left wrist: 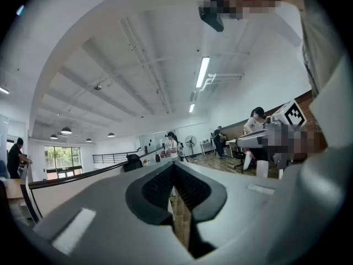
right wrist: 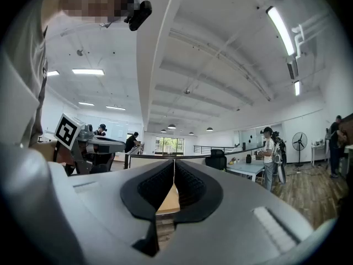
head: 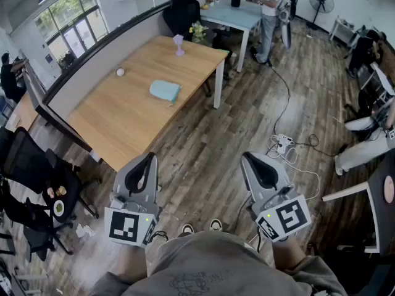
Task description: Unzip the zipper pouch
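Observation:
A light blue zipper pouch (head: 165, 90) lies flat on the wooden table (head: 123, 116), towards its right side. Both grippers are held low near my body, well short of the table. My left gripper (head: 150, 157) is shut and empty, tips pointing towards the table's near corner. My right gripper (head: 247, 158) is shut and empty too, over the wooden floor. In the left gripper view the jaws (left wrist: 174, 164) meet with nothing between them. The right gripper view shows the same closed jaws (right wrist: 174, 163), with the table edge beyond them.
A small white ball (head: 120, 72) and a lilac stand (head: 179, 44) sit on the table. Black office chairs (head: 31, 165) stand at its left end. A power strip with cables (head: 284, 143) lies on the floor to the right. A person (head: 270, 14) stands by a far table.

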The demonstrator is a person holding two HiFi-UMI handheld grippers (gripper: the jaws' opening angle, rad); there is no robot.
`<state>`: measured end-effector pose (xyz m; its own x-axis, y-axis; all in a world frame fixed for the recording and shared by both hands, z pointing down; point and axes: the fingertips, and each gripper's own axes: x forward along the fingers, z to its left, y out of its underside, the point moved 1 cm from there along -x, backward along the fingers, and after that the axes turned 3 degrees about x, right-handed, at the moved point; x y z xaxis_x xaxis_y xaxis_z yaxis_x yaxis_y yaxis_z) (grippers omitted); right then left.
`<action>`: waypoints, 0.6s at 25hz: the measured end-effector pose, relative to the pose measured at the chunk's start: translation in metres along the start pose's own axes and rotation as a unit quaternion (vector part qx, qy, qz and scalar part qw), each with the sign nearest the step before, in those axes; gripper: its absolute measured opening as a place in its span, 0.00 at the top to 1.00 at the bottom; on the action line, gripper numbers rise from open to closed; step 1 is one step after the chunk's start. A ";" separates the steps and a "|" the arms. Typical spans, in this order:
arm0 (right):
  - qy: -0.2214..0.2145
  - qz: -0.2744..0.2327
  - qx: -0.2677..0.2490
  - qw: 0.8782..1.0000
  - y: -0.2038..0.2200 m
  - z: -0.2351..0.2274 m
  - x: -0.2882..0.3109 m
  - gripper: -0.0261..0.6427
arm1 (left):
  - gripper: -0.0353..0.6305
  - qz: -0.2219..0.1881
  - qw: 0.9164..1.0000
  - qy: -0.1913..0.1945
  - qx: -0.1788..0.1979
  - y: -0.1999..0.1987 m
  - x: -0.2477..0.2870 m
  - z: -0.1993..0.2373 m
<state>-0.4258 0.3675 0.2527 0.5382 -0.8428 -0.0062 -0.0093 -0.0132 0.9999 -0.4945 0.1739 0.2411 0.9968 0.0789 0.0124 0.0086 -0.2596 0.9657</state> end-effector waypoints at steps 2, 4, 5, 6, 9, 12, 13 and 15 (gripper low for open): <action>0.001 -0.002 0.007 1.000 0.002 -0.007 -0.001 0.94 | 0.95 0.000 1.000 0.000 0.000 0.001 0.004 -0.004; 0.001 -0.004 0.011 1.000 0.004 -0.013 -0.003 0.94 | 0.95 0.001 1.000 -0.001 0.000 0.002 0.007 -0.009; 0.000 -0.005 0.012 1.000 0.005 -0.016 -0.004 0.94 | 0.95 0.002 1.000 -0.002 0.000 0.002 0.009 -0.011; -0.002 -0.008 0.014 1.000 0.005 -0.018 -0.006 0.94 | 0.95 0.002 1.000 -0.003 0.000 0.002 0.010 -0.014; -0.012 -0.017 0.016 1.000 0.003 -0.026 -0.012 0.94 | 0.95 0.002 1.000 -0.008 0.001 0.000 0.013 -0.023; -0.016 -0.022 0.016 0.999 0.005 -0.036 -0.017 0.94 | 0.95 0.005 1.000 -0.013 0.001 0.000 0.017 -0.033; -0.017 -0.022 0.017 0.999 0.006 -0.040 -0.019 0.94 | 0.95 0.007 1.000 -0.014 0.001 0.001 0.018 -0.036; -0.018 -0.021 0.016 0.999 0.009 -0.047 -0.023 0.94 | 0.95 0.011 1.000 -0.016 0.000 0.004 0.021 -0.044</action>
<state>-0.3992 0.4120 0.2622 0.5079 -0.8600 -0.0490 -0.0153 -0.0659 0.9977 -0.4771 0.2172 0.2563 0.9988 0.0430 0.0246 -0.0125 -0.2618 0.9650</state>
